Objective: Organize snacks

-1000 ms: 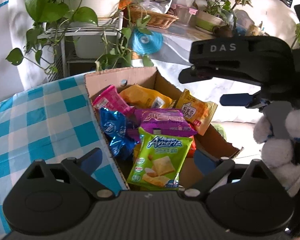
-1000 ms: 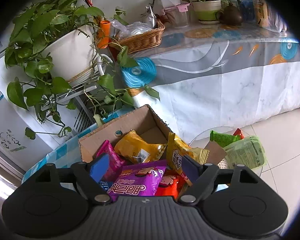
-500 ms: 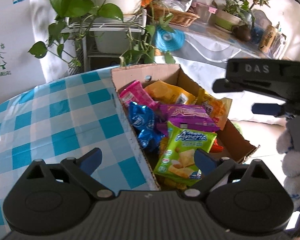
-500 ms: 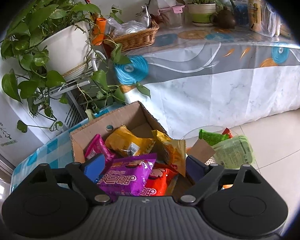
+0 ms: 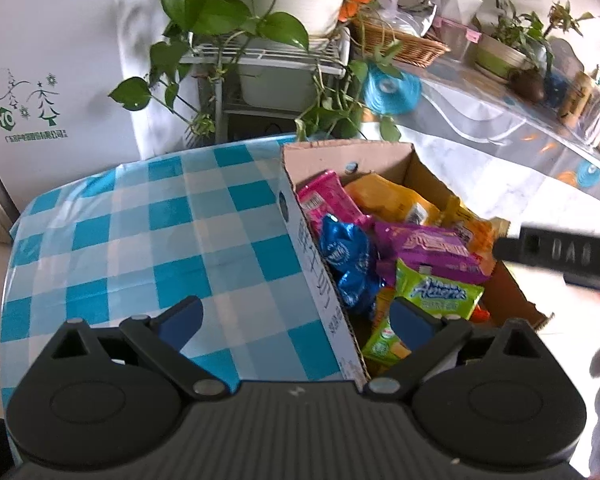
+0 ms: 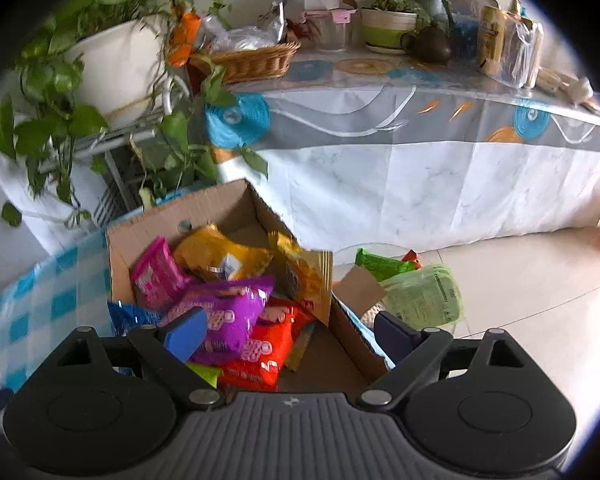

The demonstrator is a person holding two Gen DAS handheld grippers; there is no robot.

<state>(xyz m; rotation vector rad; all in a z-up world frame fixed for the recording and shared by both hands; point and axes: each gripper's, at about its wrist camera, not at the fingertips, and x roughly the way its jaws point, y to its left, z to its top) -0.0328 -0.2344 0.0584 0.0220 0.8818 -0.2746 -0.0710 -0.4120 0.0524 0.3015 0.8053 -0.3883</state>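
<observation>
An open cardboard box (image 5: pixel 380 152) stands at the right edge of the checked table and is full of snack packets. Among them are a pink packet (image 5: pixel 328 200), a yellow bag (image 5: pixel 392 200), a purple packet (image 5: pixel 432 248), a blue foil bag (image 5: pixel 344 252) and a green packet (image 5: pixel 436 292). My left gripper (image 5: pixel 296 320) is open above the box's near left wall and holds nothing. My right gripper (image 6: pixel 290 334) hovers over the box (image 6: pixel 188 208), above the purple packet (image 6: pixel 224 308) and a red one (image 6: pixel 260 356). Its jaws are opening, with nothing pressed between the pads.
The blue-and-white checked tablecloth (image 5: pixel 140 240) lies left of the box. Potted plants on a white rack (image 5: pixel 260 60) stand behind it. A long cloth-covered table (image 6: pixel 420 160) bears a wicker basket (image 6: pixel 248 60) and pots. Green packets (image 6: pixel 420 296) lie low beside the box, above the tiled floor.
The left wrist view has swung left: more tablecloth shows, and the box and the right gripper's black body sit further right. The right gripper's jaws stand a little wider.
</observation>
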